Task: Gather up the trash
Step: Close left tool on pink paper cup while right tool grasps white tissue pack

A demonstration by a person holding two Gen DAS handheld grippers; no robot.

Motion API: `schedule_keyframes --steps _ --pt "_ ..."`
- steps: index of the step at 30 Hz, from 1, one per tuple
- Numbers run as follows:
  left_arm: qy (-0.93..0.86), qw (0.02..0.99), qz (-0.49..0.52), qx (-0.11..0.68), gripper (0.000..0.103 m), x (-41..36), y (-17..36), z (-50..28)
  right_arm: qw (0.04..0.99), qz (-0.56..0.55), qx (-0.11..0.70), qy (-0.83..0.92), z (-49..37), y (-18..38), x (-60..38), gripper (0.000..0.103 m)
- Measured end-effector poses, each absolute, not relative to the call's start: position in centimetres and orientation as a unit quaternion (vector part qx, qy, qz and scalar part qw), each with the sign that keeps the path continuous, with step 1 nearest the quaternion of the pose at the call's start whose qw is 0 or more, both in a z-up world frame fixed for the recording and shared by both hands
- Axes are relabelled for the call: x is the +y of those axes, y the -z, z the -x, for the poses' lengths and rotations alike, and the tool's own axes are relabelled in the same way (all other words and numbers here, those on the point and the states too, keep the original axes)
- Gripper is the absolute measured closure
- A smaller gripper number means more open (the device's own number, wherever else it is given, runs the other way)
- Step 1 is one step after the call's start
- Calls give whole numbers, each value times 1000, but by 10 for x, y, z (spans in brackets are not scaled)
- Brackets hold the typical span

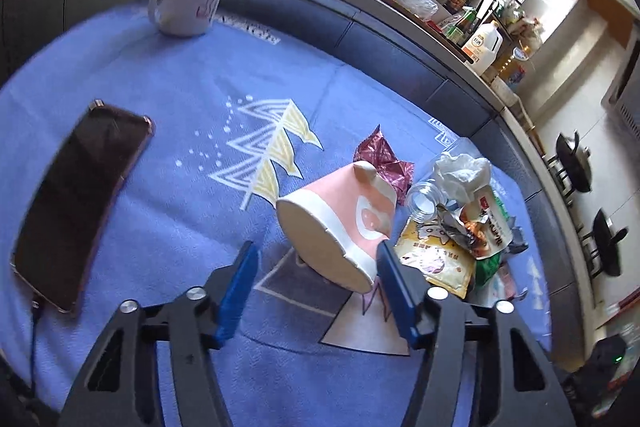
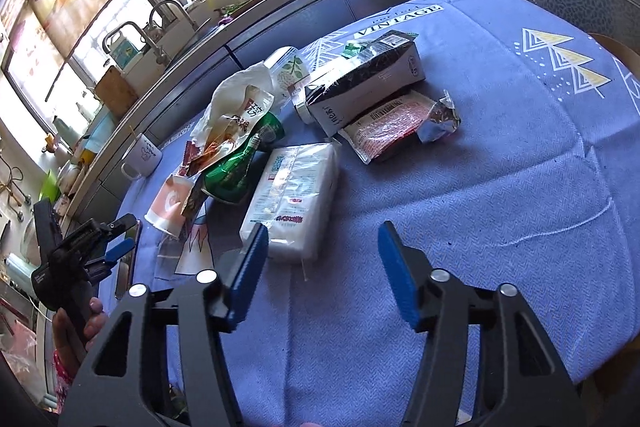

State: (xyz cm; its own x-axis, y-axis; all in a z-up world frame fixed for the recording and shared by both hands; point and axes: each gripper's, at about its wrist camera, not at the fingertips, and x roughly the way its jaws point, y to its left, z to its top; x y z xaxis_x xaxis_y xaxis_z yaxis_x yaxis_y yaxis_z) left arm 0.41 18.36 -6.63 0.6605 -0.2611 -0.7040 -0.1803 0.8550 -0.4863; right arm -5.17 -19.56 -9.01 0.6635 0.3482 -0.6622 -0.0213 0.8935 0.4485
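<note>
Between my left hand-held gripper [image 1: 316, 281] and its wide-open, empty jaws lies a tipped paper cup [image 1: 340, 223]: light, crushable, I'd pinch its rim gently; right hand-held gripper [image 2: 320, 267] open, empty

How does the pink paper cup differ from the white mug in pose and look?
The pink paper cup lies tipped on its side; the white mug stands upright. The paper cup has no handle, the mug has one. The paper cup lies beside the trash pile, the mug apart near the table's far edge. Both rest on the blue tablecloth.

Blue tablecloth [image 2: 460, 187], trash pile [image 2: 248, 131], phone [image 1: 76, 203], mug [image 1: 186, 5]
</note>
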Motion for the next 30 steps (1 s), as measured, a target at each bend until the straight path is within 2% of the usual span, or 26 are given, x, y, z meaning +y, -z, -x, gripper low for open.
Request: schedule_keyframes --steps 3,5,12,16,17,19,20,21,23,24,28,29,30 --pt "54 847 317 424 53 188 77 -13 877 -221 410 -122 42 95 -195 62" --pt "72 835 342 426 54 188 81 -18 865 -241 422 -128 37 103 -197 65" --pt "91 820 378 421 54 190 85 -31 825 -318 438 -162 20 124 -202 65" --pt "95 816 382 423 54 190 86 -41 823 -306 450 -163 9 126 -190 64" --pt "94 816 381 425 55 189 87 -43 829 -291 450 -161 8 123 -183 62" --pt "95 814 380 428 61 186 88 -45 844 -255 447 -153 5 116 -171 45" --pt "95 814 379 430 66 185 89 -46 852 -236 445 -145 4 113 -167 22" --pt "95 814 378 431 70 183 90 -46 864 -208 439 -133 3 108 -159 15" --pt "95 816 372 433 89 181 89 -46 882 -152 427 -130 3 101 -140 15" --pt "95 817 369 433 95 180 89 -46 888 -122 425 -127 2 100 -131 15" --pt "98 825 354 428 100 176 86 -42 898 -53 422 -115 -1 107 -107 18" --pt "97 829 348 426 100 175 83 -39 898 -38 423 -115 0 110 -106 35" --pt "98 833 345 422 100 176 80 -36 897 -35 423 -119 2 112 -107 37"
